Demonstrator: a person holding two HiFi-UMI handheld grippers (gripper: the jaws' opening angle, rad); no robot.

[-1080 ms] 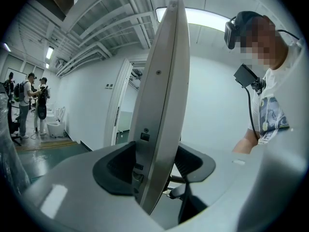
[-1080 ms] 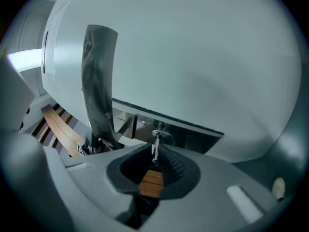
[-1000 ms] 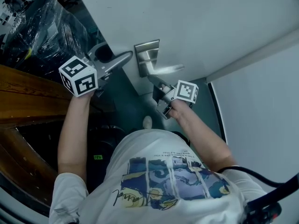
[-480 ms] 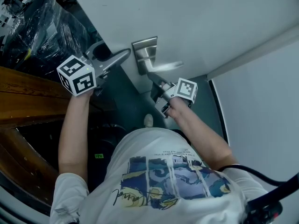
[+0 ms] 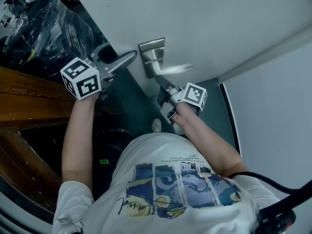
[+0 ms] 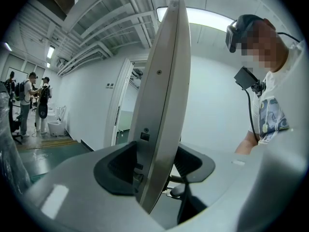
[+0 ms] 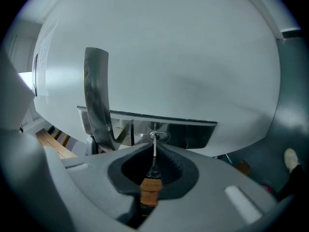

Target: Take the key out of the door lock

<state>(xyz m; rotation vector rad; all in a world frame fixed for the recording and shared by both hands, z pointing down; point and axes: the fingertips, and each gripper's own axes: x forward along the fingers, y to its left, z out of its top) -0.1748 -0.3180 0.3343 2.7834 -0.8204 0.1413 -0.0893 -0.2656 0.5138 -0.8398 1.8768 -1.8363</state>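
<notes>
No legible txt anywhere (shirt print too blurry).

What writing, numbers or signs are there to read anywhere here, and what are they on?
Nothing reads clearly.
T-shirt: a small line of print above the picture and a cursive scrawl below it, both too blurred to read.
Green tag low in the dark area: too small to read.
Marker cubes: black-and-white squares only, no letters.
</notes>
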